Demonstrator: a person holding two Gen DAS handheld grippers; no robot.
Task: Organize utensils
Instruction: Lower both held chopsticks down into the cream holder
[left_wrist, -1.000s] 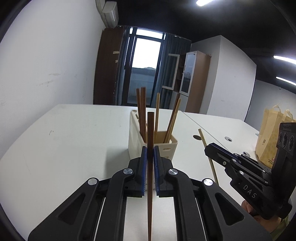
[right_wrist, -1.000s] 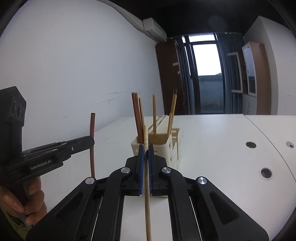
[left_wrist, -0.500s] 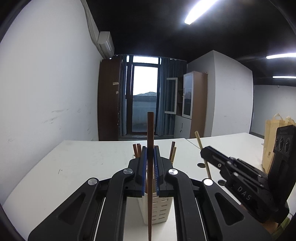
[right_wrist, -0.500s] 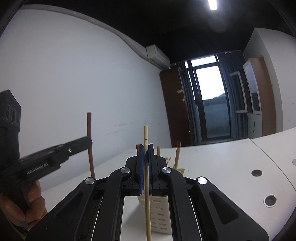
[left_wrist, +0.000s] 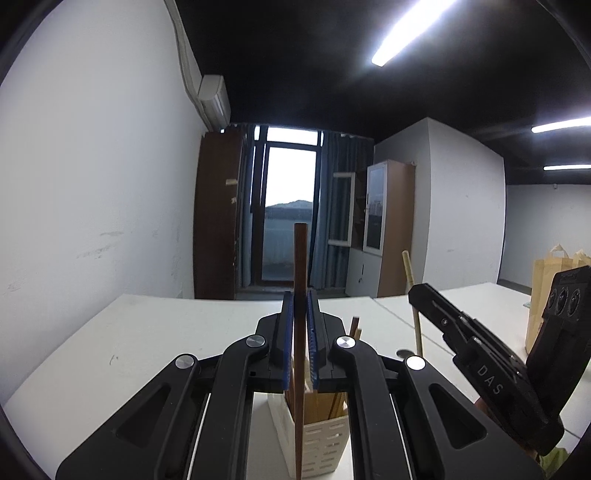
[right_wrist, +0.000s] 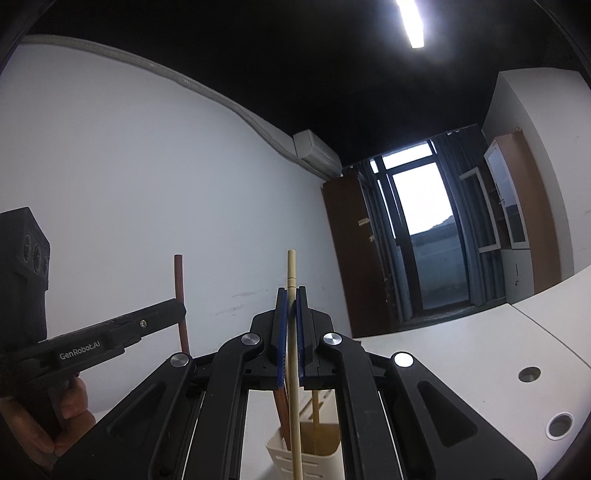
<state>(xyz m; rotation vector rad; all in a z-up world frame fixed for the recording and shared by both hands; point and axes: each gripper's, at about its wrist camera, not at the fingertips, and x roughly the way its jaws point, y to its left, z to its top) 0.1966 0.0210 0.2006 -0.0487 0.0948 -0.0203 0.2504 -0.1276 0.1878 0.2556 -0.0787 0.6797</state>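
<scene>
A cream slotted utensil holder (left_wrist: 317, 443) stands on the white table (left_wrist: 147, 332), near and just below both grippers, and holds several chopsticks: dark brown ones on its left side and light ones (right_wrist: 316, 410) toward the right; the exact number inside cannot be told, since the gripper bodies cover most of them. Two more chopsticks are held upright above it, one per gripper. The left gripper (left_wrist: 300, 306) has its blue pads closed on one dark brown chopstick (left_wrist: 300, 258), whose lower end reaches down in front of the holder. The right gripper (right_wrist: 291, 306) is clamped on one light bamboo chopstick (right_wrist: 291, 280), which runs down in front of the holder (right_wrist: 306, 454). In the left wrist view the right gripper (left_wrist: 417, 291) appears at the right with the pale stick (left_wrist: 408, 266) rising above it; in the right wrist view the left gripper (right_wrist: 181, 310) appears at the left with the dark stick (right_wrist: 179, 277). Compared with half a second ago, both cameras are tilted further upward, so the holder sits lower in each view and more ceiling shows; both grips are unchanged.
</scene>
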